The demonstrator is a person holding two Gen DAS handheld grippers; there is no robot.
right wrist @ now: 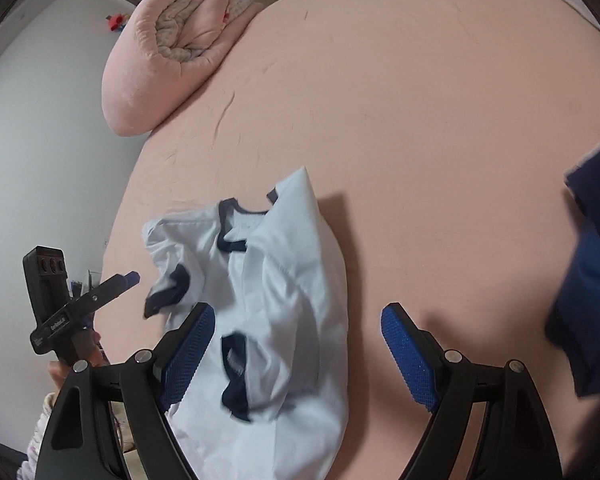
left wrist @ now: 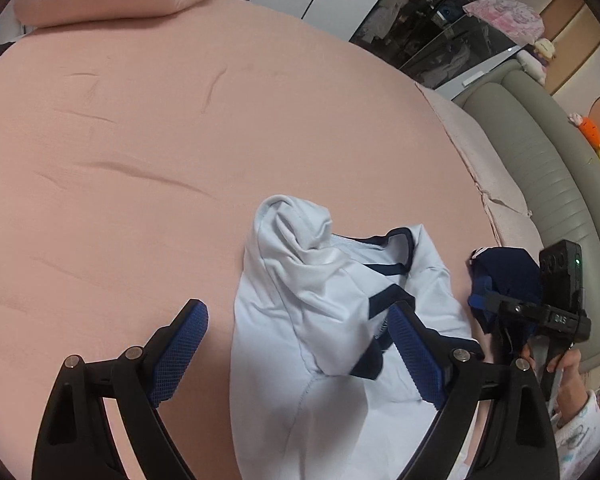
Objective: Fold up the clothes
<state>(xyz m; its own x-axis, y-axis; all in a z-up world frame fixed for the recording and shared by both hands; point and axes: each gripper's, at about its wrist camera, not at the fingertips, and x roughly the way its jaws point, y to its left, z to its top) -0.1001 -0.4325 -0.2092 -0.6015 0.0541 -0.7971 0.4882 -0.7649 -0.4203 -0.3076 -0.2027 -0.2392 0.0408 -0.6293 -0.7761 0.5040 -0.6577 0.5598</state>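
A light blue T-shirt (left wrist: 320, 320) with dark navy trim lies crumpled on the pink bed sheet (left wrist: 160, 140). My left gripper (left wrist: 296, 344) is open just above it, with the right finger over the shirt's sleeve. In the right wrist view the same shirt (right wrist: 276, 304) lies under my open right gripper (right wrist: 296, 352), whose left finger sits over the cloth. The right gripper also shows at the right of the left wrist view (left wrist: 540, 312), and the left gripper shows at the left of the right wrist view (right wrist: 80, 308). Neither gripper holds cloth.
A dark navy garment (right wrist: 592, 280) lies at the right on the bed, also visible in the left wrist view (left wrist: 504, 276). A rolled pink duvet (right wrist: 168, 44) lies at the far side. A grey padded headboard (left wrist: 548, 184) borders the bed.
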